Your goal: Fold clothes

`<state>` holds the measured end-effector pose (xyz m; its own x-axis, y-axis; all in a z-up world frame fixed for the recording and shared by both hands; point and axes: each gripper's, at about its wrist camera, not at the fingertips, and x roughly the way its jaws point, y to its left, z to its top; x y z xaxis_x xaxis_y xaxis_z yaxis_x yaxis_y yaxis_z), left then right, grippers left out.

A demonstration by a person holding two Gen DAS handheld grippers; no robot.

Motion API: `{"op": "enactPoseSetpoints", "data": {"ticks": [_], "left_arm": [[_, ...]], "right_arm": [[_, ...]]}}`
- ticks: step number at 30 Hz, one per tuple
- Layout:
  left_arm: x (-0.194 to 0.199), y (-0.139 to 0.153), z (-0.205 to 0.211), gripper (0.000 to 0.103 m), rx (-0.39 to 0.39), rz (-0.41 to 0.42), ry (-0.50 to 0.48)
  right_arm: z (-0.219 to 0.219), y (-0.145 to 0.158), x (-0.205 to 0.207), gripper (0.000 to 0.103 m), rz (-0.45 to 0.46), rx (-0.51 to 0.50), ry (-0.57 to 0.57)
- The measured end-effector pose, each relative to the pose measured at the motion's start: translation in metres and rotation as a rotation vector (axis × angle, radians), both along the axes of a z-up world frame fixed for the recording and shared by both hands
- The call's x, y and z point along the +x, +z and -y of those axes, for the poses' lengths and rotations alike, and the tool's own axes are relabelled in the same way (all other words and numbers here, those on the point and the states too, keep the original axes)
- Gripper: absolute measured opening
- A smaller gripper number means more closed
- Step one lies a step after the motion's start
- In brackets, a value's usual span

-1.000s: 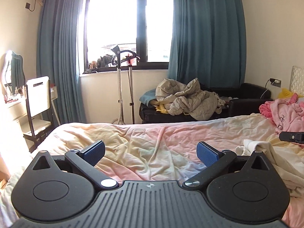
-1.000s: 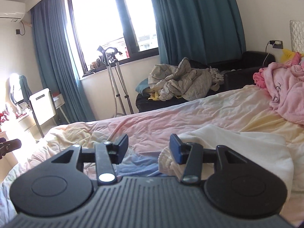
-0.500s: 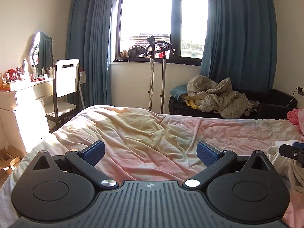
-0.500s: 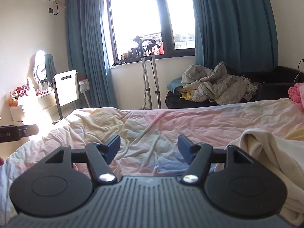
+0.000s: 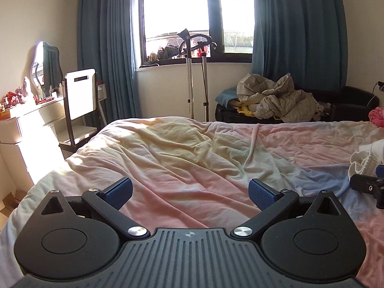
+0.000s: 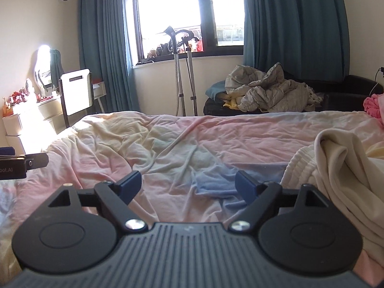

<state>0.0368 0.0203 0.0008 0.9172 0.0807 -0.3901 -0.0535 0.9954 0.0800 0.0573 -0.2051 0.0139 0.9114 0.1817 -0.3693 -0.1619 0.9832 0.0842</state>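
Observation:
A cream garment (image 6: 336, 168) lies crumpled on the bed at the right, its ribbed hem toward me; its edge (image 5: 364, 160) also shows at the far right of the left wrist view. My right gripper (image 6: 189, 187) hovers open over the pastel sheet, just left of the garment, with nothing between its fingers. My left gripper (image 5: 189, 193) is open and empty too, over the bare sheet further left. Each gripper's tip pokes into the other's view: the right gripper (image 5: 367, 187) at the right edge, the left gripper (image 6: 24, 165) at the left edge.
The bed (image 5: 192, 148) wears a wrinkled pink, yellow and blue sheet. A pink garment (image 6: 373, 105) lies at the far right. Beyond the bed stand a garment steamer (image 5: 196, 72), a black sofa with a grey quilt (image 5: 276, 100), a white chair (image 5: 81, 96) and a dresser (image 5: 28, 120).
Both views have swung left, so the cream garment and pink garment slid toward the right edge. The right gripper's fingers have spread wider. The left gripper stays open.

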Motion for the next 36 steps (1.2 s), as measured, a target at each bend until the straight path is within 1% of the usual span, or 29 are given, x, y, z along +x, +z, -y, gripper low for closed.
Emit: {"op": "enactPoseSetpoints", "data": {"ticks": [3,6,11,17,25,36], "left_arm": [[-0.002,-0.001,0.002,0.103,0.001,0.003,0.001],[-0.005,0.0,0.004,0.103,0.001,0.012,0.0],[-0.009,0.001,0.005,0.103,-0.003,0.019,-0.001],[-0.014,0.001,0.009,0.103,0.01,0.035,-0.004],[-0.013,-0.001,0.009,0.103,-0.004,0.024,0.002],[-0.01,-0.003,0.01,0.103,-0.004,0.016,0.001]], "right_arm": [[-0.001,-0.002,0.001,0.089,-0.001,-0.012,0.001],[-0.001,0.0,-0.001,0.103,0.013,-0.011,0.004],[0.0,0.001,-0.003,0.103,0.024,-0.023,-0.007],[0.001,0.003,-0.006,0.103,0.032,-0.032,-0.02],[0.003,0.004,-0.007,0.103,0.028,-0.008,-0.03],[0.01,0.004,-0.004,0.103,0.016,0.018,-0.033]]}}
